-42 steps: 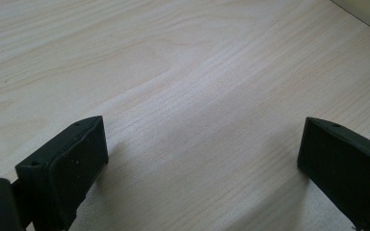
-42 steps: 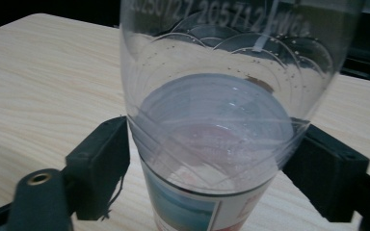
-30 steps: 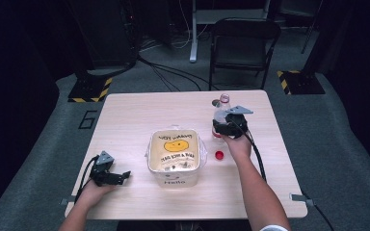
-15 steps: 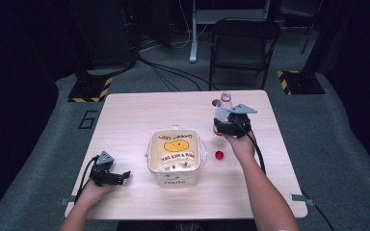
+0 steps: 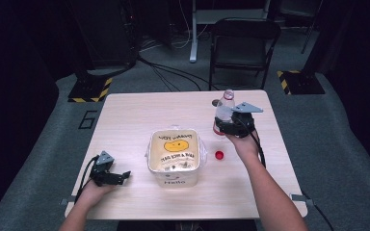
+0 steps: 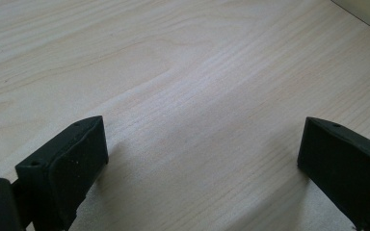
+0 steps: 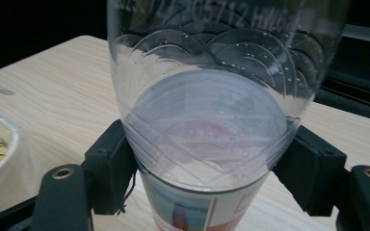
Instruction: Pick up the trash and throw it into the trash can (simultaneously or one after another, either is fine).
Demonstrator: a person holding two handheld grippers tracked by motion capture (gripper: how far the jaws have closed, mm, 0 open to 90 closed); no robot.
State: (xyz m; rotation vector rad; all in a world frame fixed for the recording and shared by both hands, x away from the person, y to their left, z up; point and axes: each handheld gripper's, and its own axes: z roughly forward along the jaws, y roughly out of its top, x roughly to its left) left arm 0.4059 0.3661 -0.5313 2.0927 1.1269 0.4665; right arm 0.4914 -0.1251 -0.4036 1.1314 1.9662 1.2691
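Clear bottle (image 5: 224, 109) clamped upright in right gripper (image 5: 231, 126), red cap (image 5: 218, 154) just below it, tub (image 5: 175, 155) beside, left gripper (image 5: 116, 177) jaws apart, nothing held

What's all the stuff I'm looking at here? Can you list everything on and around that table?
Table: one, light wood, centre.
Container: one, clear plastic, yellow smiley print, table's middle.
Water bottle: one, clear, uncapped, partly filled, far right part of the table.
Bottle cap: one, red, on the table right of the container.
Chair: one, black, behind the table.
Left gripper: black, jaws apart, resting on the table.
Right gripper: black, clamped on the bottle.
Forearms: two, from the bottom.
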